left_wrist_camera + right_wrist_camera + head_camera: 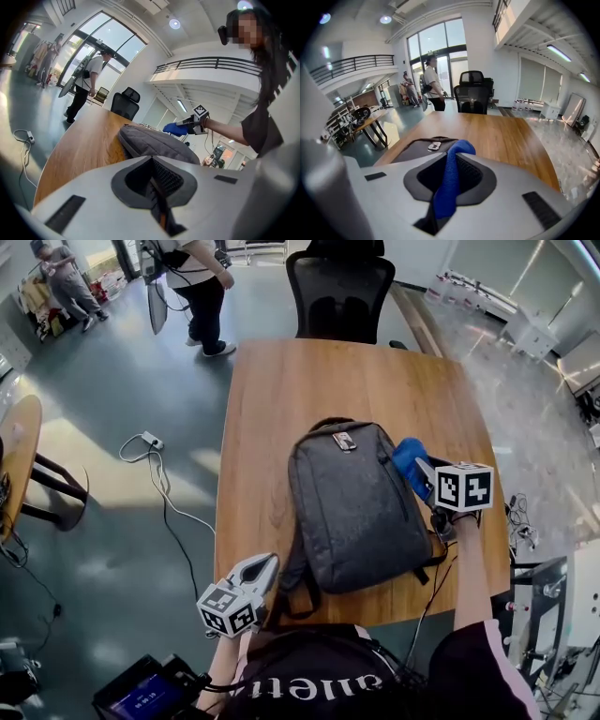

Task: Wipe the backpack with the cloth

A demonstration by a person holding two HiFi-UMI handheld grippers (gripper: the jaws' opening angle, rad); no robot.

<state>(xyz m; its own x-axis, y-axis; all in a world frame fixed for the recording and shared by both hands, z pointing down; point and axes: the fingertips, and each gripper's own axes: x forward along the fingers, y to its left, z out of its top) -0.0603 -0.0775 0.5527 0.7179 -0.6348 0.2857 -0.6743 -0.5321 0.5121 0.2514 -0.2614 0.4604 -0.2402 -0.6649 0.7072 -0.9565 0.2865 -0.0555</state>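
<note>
Your right gripper (424, 472) is clamped on the blue cloth (409, 457), which runs up between its jaws and bunches out past the tips. The grey backpack (361, 507) lies flat on the wooden table (309, 390), close to the near edge, with its straps (292, 589) trailing toward you. The cloth sits just beside the backpack's upper right edge and, judging from the left gripper view, is lifted clear of the fabric rather than pressed on it.

Your left gripper (264, 565) hangs at the near left corner of the table, beside the straps, with its jaws closed together on nothing.

You look to be at the start of a stroke, with the cloth poised and no contact made. Next, lower the cloth onto the top panel and drag it across. The backpack may slide, so consider pinning its near left corner with the left gripper.
</note>
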